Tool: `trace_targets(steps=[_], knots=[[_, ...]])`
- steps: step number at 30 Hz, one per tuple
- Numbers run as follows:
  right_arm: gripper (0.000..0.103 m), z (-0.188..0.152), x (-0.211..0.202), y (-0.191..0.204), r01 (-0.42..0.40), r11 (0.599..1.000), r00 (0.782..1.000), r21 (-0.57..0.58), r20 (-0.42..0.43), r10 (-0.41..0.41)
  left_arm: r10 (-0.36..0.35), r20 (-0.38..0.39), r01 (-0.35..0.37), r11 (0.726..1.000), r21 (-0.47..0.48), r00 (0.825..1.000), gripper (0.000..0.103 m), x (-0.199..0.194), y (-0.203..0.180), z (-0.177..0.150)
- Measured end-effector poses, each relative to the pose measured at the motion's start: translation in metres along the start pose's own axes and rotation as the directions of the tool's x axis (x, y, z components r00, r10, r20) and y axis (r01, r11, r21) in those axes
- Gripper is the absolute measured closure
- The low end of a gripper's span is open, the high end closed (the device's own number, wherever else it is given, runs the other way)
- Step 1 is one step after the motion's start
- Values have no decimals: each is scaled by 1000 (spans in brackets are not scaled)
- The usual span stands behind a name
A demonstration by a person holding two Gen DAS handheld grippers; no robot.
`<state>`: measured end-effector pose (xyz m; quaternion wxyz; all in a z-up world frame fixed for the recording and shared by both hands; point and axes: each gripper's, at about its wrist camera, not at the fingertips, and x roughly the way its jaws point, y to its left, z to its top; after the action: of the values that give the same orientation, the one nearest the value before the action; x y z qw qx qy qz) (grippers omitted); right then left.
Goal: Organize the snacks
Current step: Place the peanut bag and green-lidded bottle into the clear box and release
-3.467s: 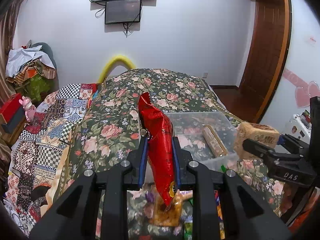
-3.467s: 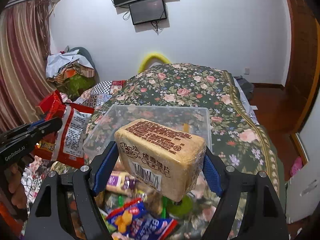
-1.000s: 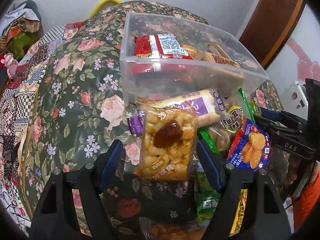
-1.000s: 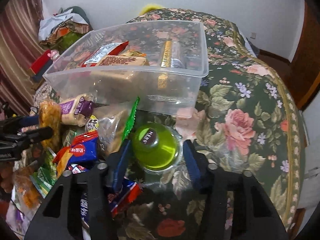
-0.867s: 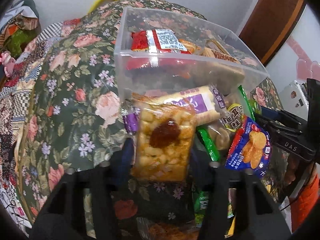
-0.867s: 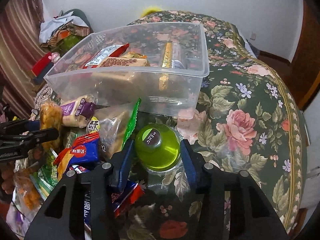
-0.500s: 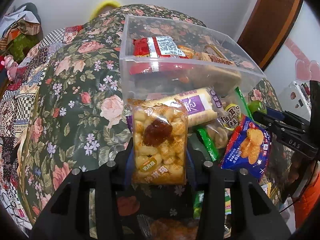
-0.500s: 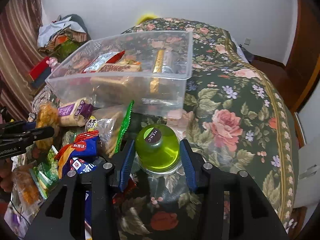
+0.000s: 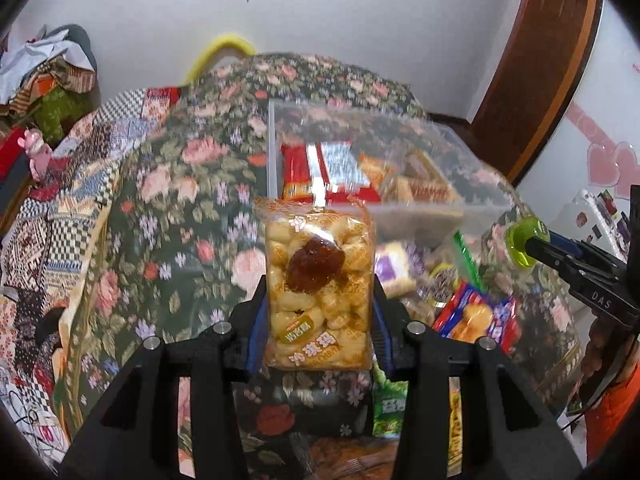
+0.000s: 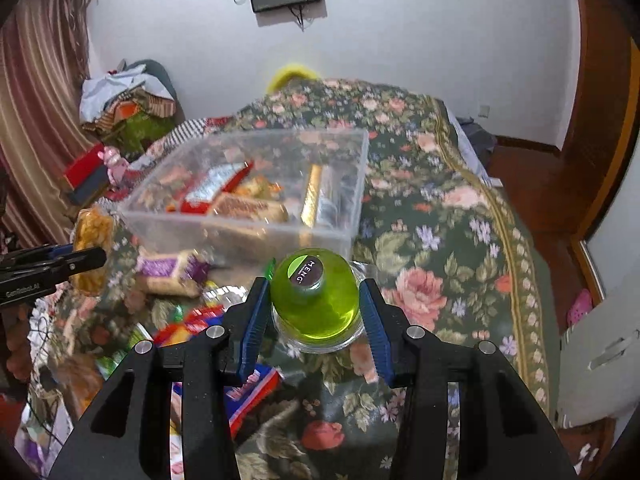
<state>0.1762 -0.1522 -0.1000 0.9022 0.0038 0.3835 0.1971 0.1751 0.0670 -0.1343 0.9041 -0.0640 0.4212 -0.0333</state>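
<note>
My left gripper [image 9: 318, 312] is shut on a clear pack of yellow puffed snack with a brown date on top [image 9: 318, 280], held up in front of the clear plastic bin [image 9: 420, 128]. My right gripper [image 10: 316, 304] is shut on a green jelly cup [image 10: 316, 300], lifted above the floral bedspread near the bin's [image 10: 340, 236] front right corner. The bin holds a red and silver bag [image 10: 216, 186], a tan biscuit pack [image 10: 250, 208] and a gold tube [image 10: 314, 194]. Each gripper shows in the other's view: the right one [image 9: 532, 244], the left one [image 10: 90, 256].
Loose snacks lie in front of the bin: a purple pack [image 10: 168, 270], a blue and red chip bag [image 9: 476, 316], a green packet [image 9: 388, 408]. The floral bedspread [image 10: 432, 240] stretches to the right. Clothes [image 10: 124, 100] pile at the far left.
Both grippers closed on their items and lifted them off the bedspread. Earlier the red bag and the tan biscuit pack went into the bin.
</note>
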Motion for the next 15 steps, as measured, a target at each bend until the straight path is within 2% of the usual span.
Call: trace_targets(steps=[10, 15], knots=[[61, 33, -9, 9, -20, 1000, 995, -8, 95, 21, -1, 101, 0, 1000, 9, 995, 59, -15, -12, 39], [61, 46, -1, 13, -16, 1000, 994, -20, 108, 18, -16, 103, 16, 1000, -4, 995, 59, -6, -15, 54]])
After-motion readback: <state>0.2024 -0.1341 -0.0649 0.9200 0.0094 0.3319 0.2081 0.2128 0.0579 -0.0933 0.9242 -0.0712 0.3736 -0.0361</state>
